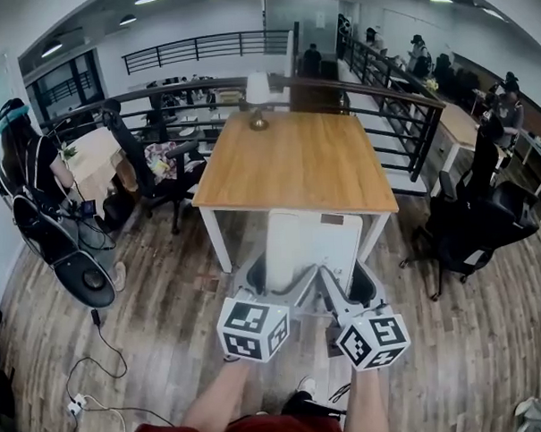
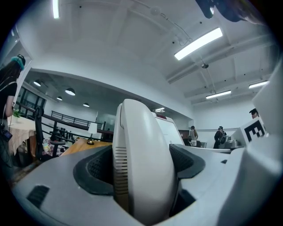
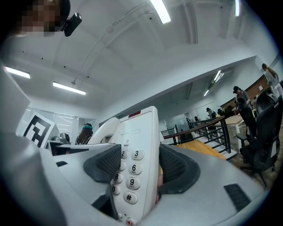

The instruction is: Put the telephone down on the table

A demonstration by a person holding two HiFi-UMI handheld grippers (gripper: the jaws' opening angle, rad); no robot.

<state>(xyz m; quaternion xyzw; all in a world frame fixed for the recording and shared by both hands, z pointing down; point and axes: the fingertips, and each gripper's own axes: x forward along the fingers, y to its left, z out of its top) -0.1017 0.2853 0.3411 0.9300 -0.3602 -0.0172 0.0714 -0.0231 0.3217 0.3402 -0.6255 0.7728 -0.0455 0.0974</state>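
A person carries a white telephone (image 1: pixel 309 245) between two hand-held tools, in the air and just short of the near edge of a wooden table (image 1: pixel 295 169). The left gripper (image 1: pixel 271 278) is clenched on the handset (image 2: pixel 141 167), which fills the gap between its dark pads. The right gripper (image 1: pixel 343 283) is clamped across the keypad (image 3: pixel 128 170) side of the base. The phone is not yet over the tabletop, so the step in hand appears to be the carry, with the set-down to come

The next move likely calls for both tools to go forward together and over the near edge. The phone's underside would then be levelled toward the wood, and the pair lowered as one until the base rests flat. Neither grip should let go before that. If one side let go early, the handset could slide off its cradle or the base could tip

The tabletop is almost wholly bare. Only a small lamp (image 1: pixel 257 99) stands at its far edge, well apart from any likely landing spot. An office chair (image 1: pixel 148 176) stands off the left corner and a dark railing (image 1: pixel 400 115) runs behind and to the right. The approach from the near side looks open
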